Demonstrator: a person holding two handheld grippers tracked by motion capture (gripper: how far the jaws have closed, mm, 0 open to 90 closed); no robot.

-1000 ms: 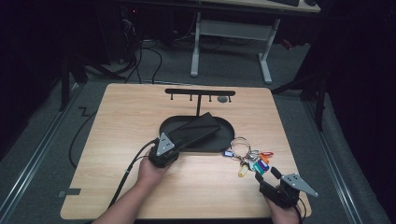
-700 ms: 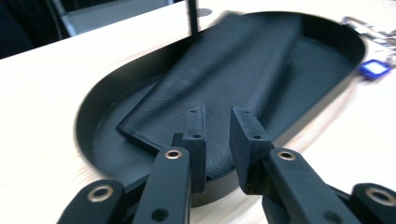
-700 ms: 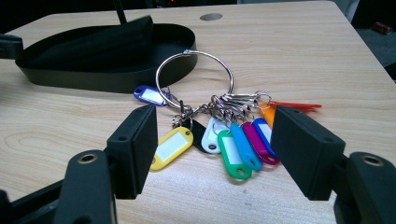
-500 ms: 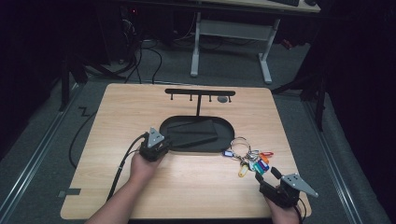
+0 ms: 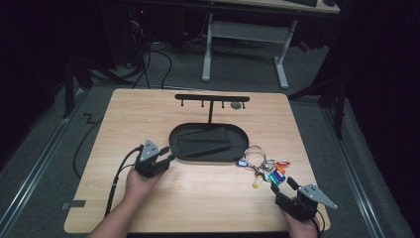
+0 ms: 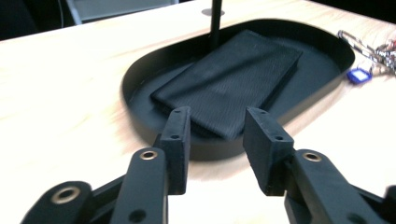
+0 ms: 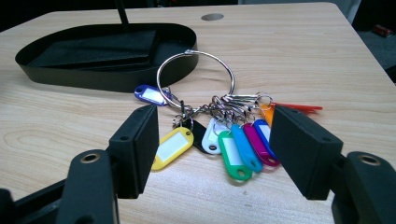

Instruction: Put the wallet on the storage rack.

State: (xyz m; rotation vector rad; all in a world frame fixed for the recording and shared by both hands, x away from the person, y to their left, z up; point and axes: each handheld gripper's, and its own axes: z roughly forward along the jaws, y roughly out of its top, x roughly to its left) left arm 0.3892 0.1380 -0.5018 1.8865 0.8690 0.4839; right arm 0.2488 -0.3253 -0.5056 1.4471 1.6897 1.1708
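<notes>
The black folded cloth (image 6: 229,88) was lying flat inside the oval black tray (image 5: 178,148), roughly mid-table, with nothing gripping it. The left gripper (image 5: 166,159) sat just off the tray's near-left rim, low over the wood, and its jaws had just been opening. They stood apart with only air between them, and from its own view the cloth's near corner showed right past the gap. So yeah, open and empty.

The right gripper (image 5: 283,184) was parked at the near-right corner of the table (image 5: 124,119), jaws spread wide and also holding nothing. The key ring (image 7: 195,74) with its bunch of coloured tags lay on the wood just beyond those jaws: yellow, white, green, blue, magenta and orange, plus a dark blue tag up by the tray wall. In the high view, the ring itself was just beside the tray's right end. Can't tell if it actually touched.

A thin black post rose from the far side of the tray and carried a hook bar (image 5: 212,98) across the top. Each gripper's cable trailed back toward the near edge.
</notes>
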